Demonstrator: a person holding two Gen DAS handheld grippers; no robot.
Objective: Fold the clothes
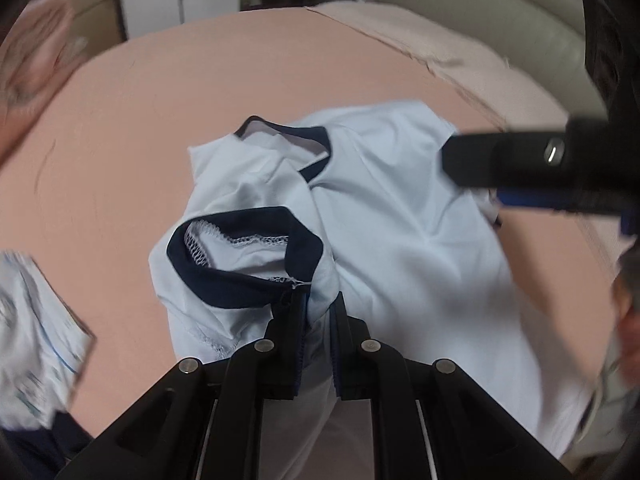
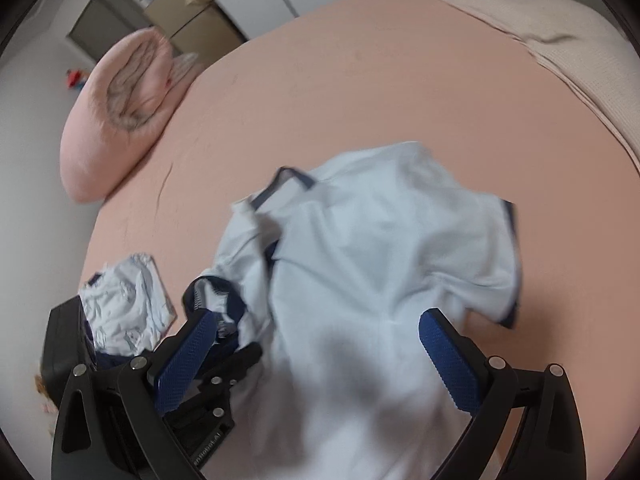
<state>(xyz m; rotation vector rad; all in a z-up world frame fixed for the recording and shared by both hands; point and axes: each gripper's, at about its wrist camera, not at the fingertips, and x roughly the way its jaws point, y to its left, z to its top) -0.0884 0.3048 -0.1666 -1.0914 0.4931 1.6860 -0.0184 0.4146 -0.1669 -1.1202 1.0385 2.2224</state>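
1. Two grippers worked one garment: we saw the light blue shirt [image 1: 400,216] lying rumpled on the pink bed sheet [image 1: 140,120], filling the centre and lower half of both views, its navy-trimmed sleeve cuff [image 1: 244,256] gaping open at centre frame in the left wrist view

2. We judged the left gripper [image 1: 318,312] clamped tight on the shirt, its jaws almost together with a ridge of cloth pinched between them just under that cuff

3. We saw the right gripper [image 2: 316,344] spread wide over the shirt's lower body, its blue pads [image 2: 448,356] well apart and holding nothing; in the left wrist view it reached in from the right edge

4. We judged the step to be a fold or a spreading of the shirt, though the blur did not settle which; to do it well, we thought the left pinch should hold both layers of the seam, and any free grip should take a hem edge, not loose middle cloth

5. We noted a folded pale garment [image 2: 124,300] at lower left, just beside the shirt, near enough for a swung sleeve to disturb it

6. We saw a pink pillow [image 2: 116,120] at upper left and a beige blanket [image 2: 540,20] at upper right, both well apart from the shirt
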